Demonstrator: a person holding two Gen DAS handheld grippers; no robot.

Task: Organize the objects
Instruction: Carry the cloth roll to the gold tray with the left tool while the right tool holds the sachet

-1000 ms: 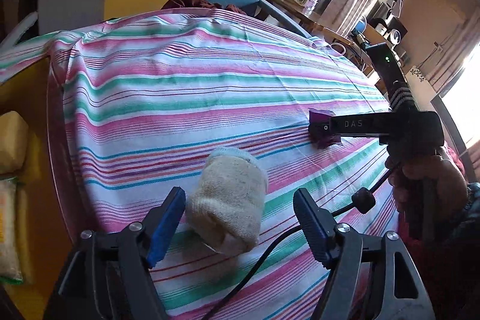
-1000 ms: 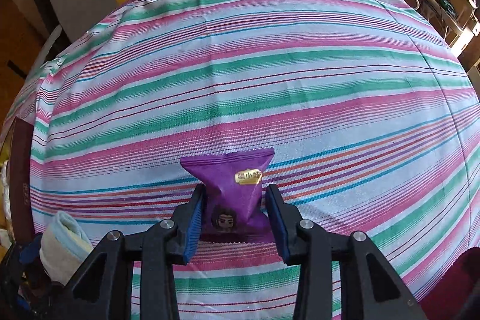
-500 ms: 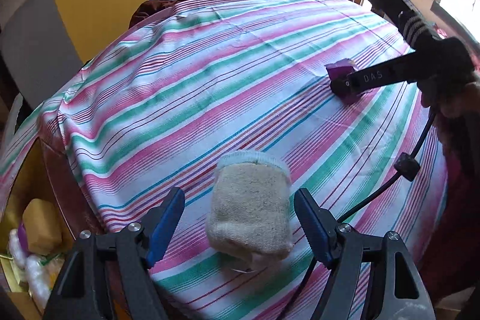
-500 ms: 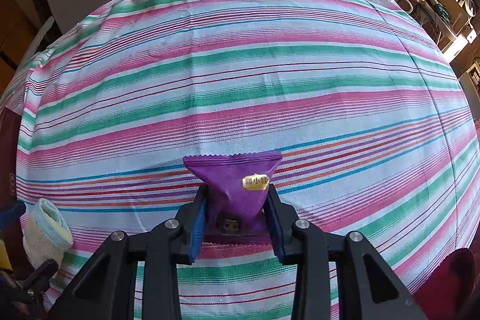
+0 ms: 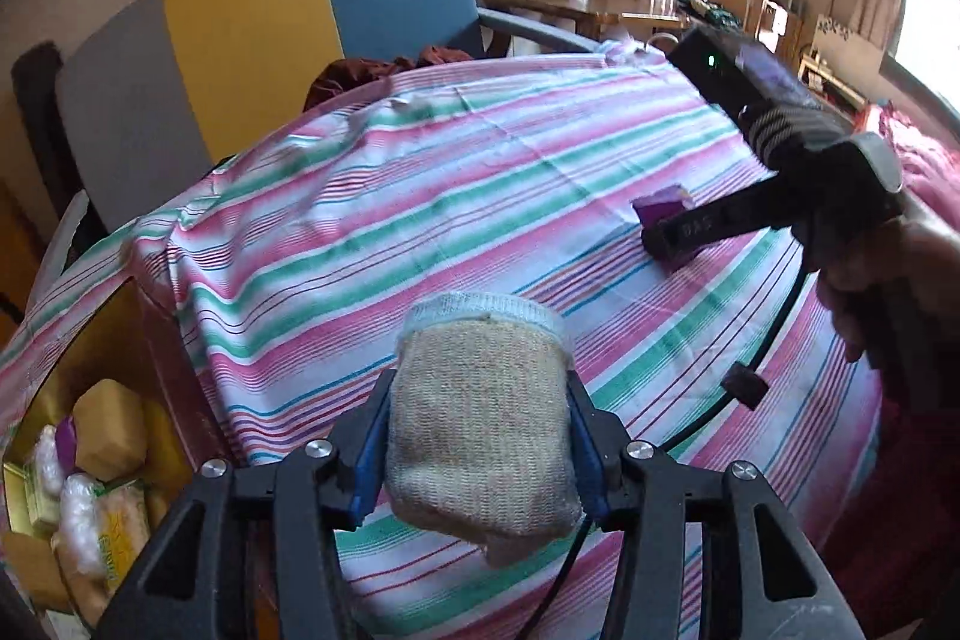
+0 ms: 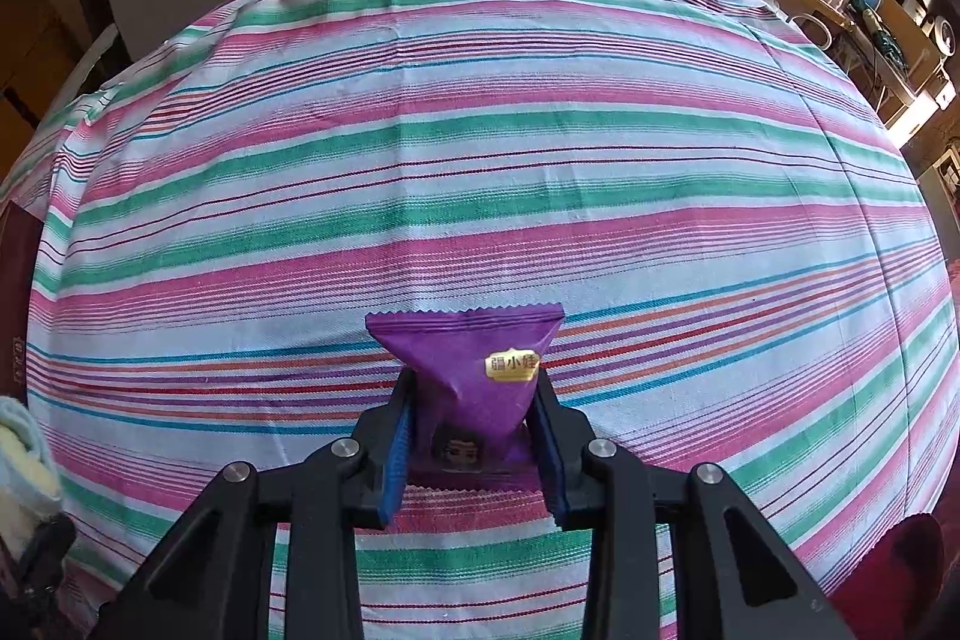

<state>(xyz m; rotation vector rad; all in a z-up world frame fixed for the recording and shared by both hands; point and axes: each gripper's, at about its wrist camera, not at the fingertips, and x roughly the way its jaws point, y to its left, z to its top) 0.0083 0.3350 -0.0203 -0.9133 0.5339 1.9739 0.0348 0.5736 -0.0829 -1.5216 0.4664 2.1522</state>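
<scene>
Left gripper (image 5: 477, 436) jaws closing on the rolled beige knitted sock (image 5: 480, 424) – right gripper (image 6: 474, 445) clamped tight on the purple foil snack packet (image 6: 474, 370)

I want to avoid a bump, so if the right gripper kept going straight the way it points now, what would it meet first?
Probably the striped tablecloth. The right gripper is shut on the purple snack packet and points steeply down, so the packet's far edge would likely touch the cloth first. The gap is hard to judge.

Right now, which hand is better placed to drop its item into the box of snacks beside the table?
Left: its gripper, fingers closing on the rolled sock, is nearest the box; the right gripper holds the purple packet mid-table.
</scene>
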